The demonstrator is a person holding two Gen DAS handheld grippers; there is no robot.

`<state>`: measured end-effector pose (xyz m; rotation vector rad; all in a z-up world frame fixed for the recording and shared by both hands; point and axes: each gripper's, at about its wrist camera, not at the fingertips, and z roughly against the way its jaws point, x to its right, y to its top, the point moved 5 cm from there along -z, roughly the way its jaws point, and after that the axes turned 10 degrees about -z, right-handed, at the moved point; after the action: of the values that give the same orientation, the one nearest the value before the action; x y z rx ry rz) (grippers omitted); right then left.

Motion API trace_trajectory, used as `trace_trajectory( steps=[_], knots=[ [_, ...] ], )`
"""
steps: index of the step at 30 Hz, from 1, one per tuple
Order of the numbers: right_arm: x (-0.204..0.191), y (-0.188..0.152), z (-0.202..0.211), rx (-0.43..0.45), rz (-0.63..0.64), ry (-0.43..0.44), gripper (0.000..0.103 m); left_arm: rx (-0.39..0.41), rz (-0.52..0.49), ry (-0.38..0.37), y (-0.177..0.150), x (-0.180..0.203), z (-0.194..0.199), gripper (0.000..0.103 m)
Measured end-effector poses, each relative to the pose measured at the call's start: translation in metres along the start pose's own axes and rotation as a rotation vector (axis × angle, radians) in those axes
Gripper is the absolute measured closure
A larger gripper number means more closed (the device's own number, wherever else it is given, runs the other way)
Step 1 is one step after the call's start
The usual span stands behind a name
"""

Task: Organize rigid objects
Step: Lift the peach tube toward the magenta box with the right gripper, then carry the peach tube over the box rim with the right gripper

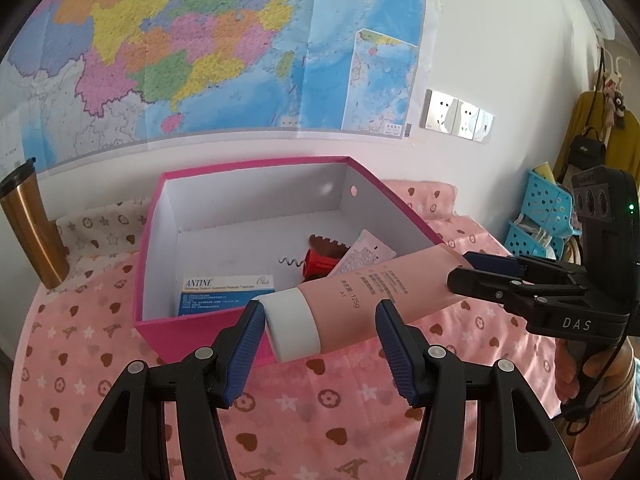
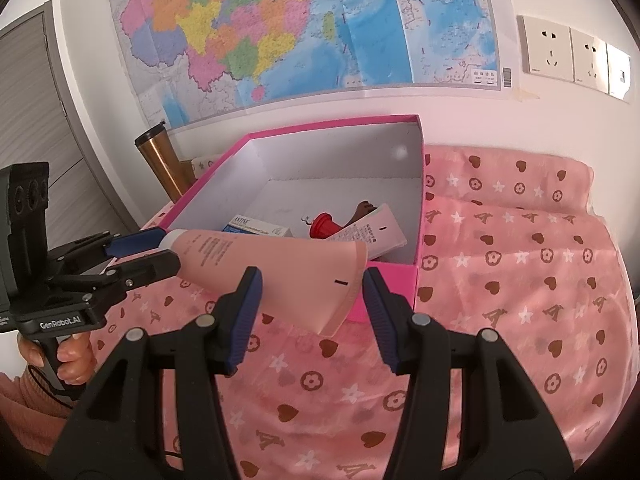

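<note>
A pink tube with a white cap [image 1: 360,300] hangs in the air in front of the pink box [image 1: 160,264], held between both grippers. My left gripper [image 1: 320,320] has its blue pads on either side of the white cap end. My right gripper [image 2: 312,292] has its pads on either side of the flat crimped end [image 2: 332,280]. In the left wrist view the right gripper [image 1: 464,270] looks shut on the tube's end. In the right wrist view the left gripper [image 2: 164,246] pinches the cap end. The box holds a blue-white medicine carton [image 1: 224,288], a red corkscrew [image 1: 316,260] and a white tube [image 2: 368,232].
The box stands on a pink patterned cloth [image 2: 520,280] against a wall with a map. A bronze travel mug [image 1: 32,224] stands left of the box. Blue plastic baskets [image 1: 540,212] sit to the right. Wall sockets [image 2: 572,52] are above the cloth.
</note>
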<state>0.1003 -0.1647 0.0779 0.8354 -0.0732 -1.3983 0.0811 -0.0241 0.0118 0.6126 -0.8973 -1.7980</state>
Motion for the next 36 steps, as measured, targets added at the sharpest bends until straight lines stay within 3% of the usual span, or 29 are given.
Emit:
trace_trajectory(
  steps=[36],
  knots=[
    [0.003,0.014,-0.008,0.015,-0.002,-0.006,0.048,0.021,-0.006,0.019,0.015,-0.007,-0.008,0.045]
  ],
)
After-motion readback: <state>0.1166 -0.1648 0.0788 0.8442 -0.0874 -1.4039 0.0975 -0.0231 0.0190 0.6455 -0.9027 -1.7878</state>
